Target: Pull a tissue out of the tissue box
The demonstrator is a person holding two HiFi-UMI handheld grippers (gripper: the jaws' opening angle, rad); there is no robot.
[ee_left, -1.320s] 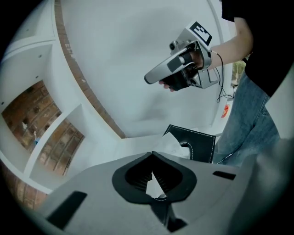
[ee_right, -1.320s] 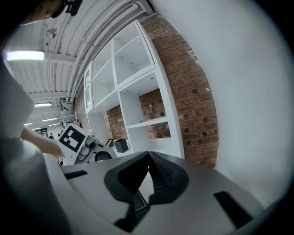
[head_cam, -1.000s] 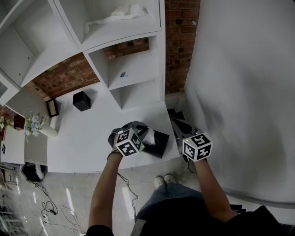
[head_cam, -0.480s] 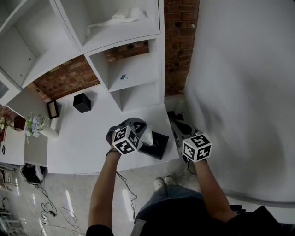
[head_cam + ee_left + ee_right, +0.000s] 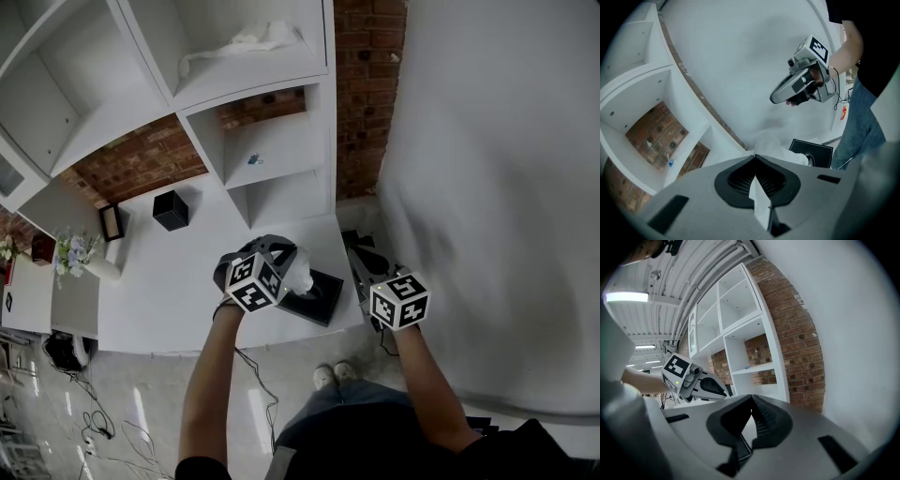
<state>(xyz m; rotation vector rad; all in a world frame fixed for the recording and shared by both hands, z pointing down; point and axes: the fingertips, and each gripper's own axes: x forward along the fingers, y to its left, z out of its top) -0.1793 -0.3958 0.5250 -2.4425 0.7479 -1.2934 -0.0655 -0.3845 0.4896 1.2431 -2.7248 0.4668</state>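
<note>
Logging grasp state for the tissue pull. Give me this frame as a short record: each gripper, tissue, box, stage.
left gripper: fingers shut on the tissue, held over the box
tissue: white, crumpled, runs from the left fingers down toward the box opening
tissue box: black, flat on the white table
right gripper: fingers together, nothing between them, off to the right of the box
stage: tissue partly drawn; cannot tell whether its end has cleared the opening
</note>
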